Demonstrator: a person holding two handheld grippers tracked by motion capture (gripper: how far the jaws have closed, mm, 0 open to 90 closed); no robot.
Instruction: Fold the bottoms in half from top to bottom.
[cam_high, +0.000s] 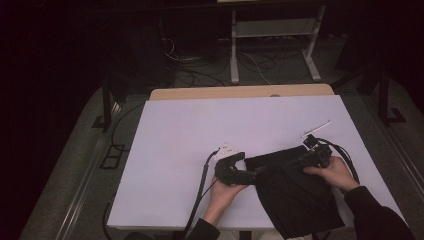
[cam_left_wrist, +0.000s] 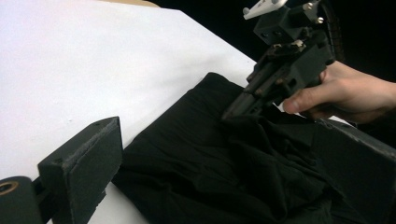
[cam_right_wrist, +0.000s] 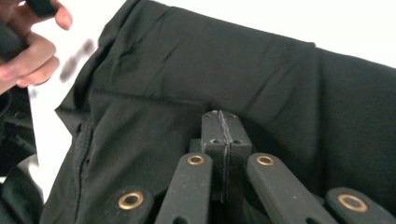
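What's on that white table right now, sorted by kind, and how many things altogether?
Black cloth: 1
Hand-held grippers: 2, the left gripper and the right gripper
Small white stick near the far right edge: 1
Total: 4

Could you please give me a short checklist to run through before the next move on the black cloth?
1. Right hand-held gripper shut: ok, jaws pressed together.
2. Cloth pinched between them: cannot tell.
3. Left hand-held gripper open: ok, jaws stand wide apart.
4. Its jaws at the edge of the black cloth: ok.
5. Cloth lying flat: not ok, bunched under the right gripper and hanging over the front edge of the table.
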